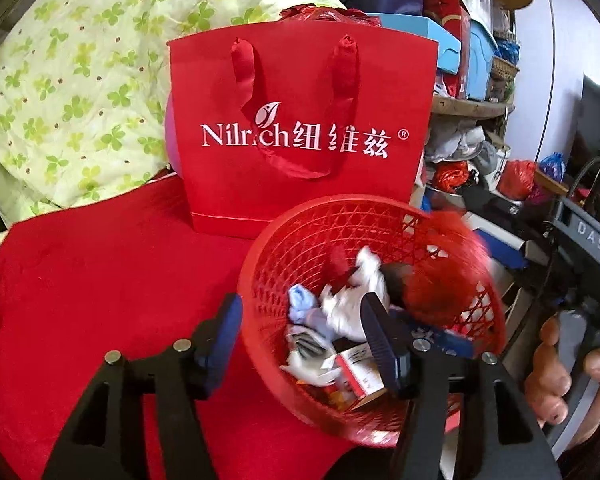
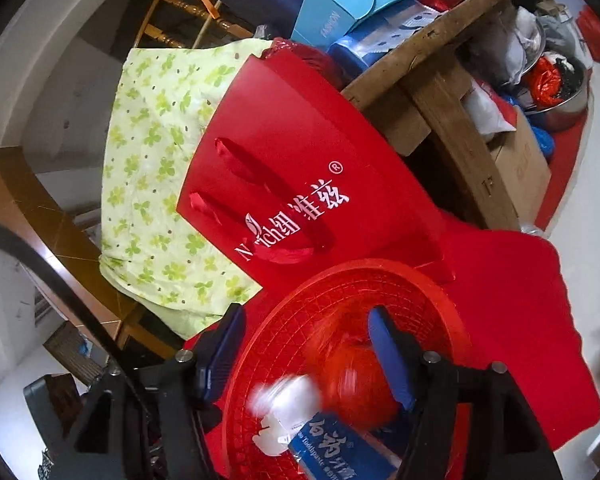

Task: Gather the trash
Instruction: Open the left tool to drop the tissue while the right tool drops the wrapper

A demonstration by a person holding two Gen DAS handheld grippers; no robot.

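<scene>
Likely near the end of a drop: both grippers parted over the basket [image 1: 300, 248], nothing pinched. Left gripper [image 1: 300, 332] astride the near rim, one finger outside on the cloth [image 1: 80, 280], the other inside among the trash, pads apart and pressing nothing. Right gripper [image 2: 306, 354] likewise gaping, one finger beyond the rim, the other over the bowl, a blurred red bag [image 2: 356, 384] loose between the jaws, seemingly falling.

Risks, as a guess: basket looks tilted and close to the cloth's edge, so a nudge from either inside finger could tip it and spill. Red bag light and crumpled, could catch on a pad and get dragged back out. Gift bag [image 1: 300, 128] standing just behind, easy to knock over.

Left view alone: white tissue [image 1: 352, 304], pale blue scrap [image 1: 302, 306], small carton [image 1: 360, 368] in the basket, and a hand [image 1: 556, 376] on the other gripper's handle at the right edge. Right view alone: blue toothpaste box [image 2: 340, 448] and a white lump [image 2: 288, 400] at the near side, plus a wooden table [image 2: 440, 88] and cardboard box [image 2: 520, 160] behind
</scene>
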